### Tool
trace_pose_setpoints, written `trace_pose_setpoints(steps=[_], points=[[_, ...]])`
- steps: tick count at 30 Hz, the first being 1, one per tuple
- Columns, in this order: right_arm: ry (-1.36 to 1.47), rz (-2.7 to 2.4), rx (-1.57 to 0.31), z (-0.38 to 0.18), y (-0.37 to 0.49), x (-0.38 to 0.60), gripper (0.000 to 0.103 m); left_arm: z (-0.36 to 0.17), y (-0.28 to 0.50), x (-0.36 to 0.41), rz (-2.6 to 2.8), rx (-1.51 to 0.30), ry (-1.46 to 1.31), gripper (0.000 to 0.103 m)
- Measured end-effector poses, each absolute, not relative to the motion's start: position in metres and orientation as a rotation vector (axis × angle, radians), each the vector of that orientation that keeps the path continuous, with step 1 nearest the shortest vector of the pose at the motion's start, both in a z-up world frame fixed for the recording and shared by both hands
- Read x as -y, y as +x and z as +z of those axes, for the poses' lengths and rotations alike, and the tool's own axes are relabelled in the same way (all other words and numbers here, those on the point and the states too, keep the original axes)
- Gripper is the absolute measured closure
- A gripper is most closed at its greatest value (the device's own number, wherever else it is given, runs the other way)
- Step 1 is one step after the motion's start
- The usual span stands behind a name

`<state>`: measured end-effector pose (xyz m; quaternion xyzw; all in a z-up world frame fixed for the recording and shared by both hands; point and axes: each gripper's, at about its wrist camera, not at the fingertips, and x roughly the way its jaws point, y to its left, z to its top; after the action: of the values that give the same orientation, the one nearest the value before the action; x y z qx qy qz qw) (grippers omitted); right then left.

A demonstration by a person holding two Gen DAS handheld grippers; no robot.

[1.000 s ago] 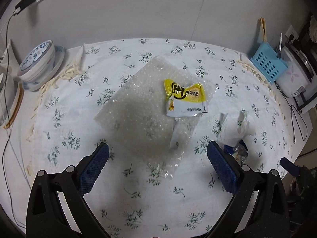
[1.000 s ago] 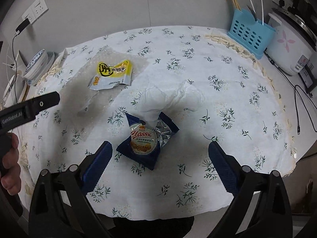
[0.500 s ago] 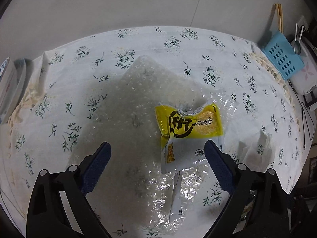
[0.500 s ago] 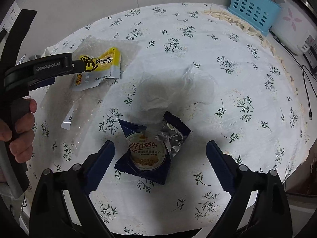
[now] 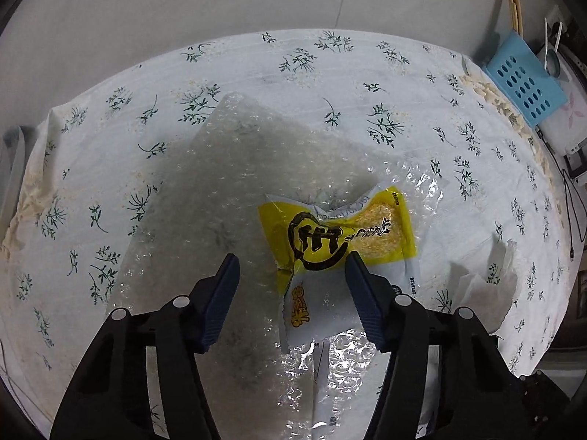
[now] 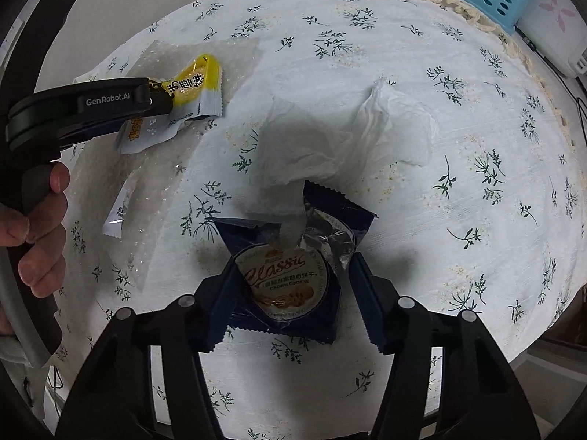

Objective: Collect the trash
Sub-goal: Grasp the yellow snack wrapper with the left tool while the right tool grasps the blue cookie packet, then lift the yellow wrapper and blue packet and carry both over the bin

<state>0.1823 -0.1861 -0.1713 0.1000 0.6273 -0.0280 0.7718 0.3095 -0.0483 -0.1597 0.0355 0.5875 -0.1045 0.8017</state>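
Note:
A yellow and white snack wrapper [image 5: 337, 242] lies on a clear bubble-wrap sheet [image 5: 220, 201] on the flowered tablecloth. My left gripper [image 5: 292, 266] points down over it, jaws closing. Its lower part sits between them, the right pad at its edge and the left pad clear of it. A dark blue cookie wrapper [image 6: 286, 282] lies flat on the cloth. My right gripper [image 6: 293, 267] straddles it, jaws closing, pads at its sides without a visible squeeze. A crumpled white tissue [image 6: 348, 139] lies just beyond it.
A torn wrapper strip [image 6: 119, 212] lies on the bubble wrap near a person's hand [image 6: 36, 220]. A blue slotted basket [image 5: 524, 84] and a white rice cooker [image 6: 554, 14] stand at the far right. The table's front edge [image 6: 293, 385] is close below the right gripper.
Both grippers have come down closer to the table and their jaws have narrowed. The left one has shifted across until the yellow wrapper sits between its fingers; the right one now brackets the blue wrapper.

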Motion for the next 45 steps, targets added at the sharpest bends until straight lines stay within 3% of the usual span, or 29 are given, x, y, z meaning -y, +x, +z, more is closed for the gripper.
trace_pose_setpoints(steps=[3,9,13,45], points=[[0.213,-0.053,-1.364,-0.172,0.184,0.183,0.062,-0.16,0.31,0.05,-0.234,-1.266,0.092,0.065],[0.219,-0.065,-1.375,-0.173,0.184,0.181,0.082,-0.161,0.314,0.056,-0.23,-1.273,0.108,0.081],[0.248,-0.061,-1.374,-0.173,0.184,0.182,0.084,-0.159,0.314,0.052,-0.231,-1.269,0.087,0.087],[0.2,-0.023,-1.238,-0.118,0.156,0.181,0.084,-0.091,0.259,0.024,-0.285,-1.161,0.023,0.09]])
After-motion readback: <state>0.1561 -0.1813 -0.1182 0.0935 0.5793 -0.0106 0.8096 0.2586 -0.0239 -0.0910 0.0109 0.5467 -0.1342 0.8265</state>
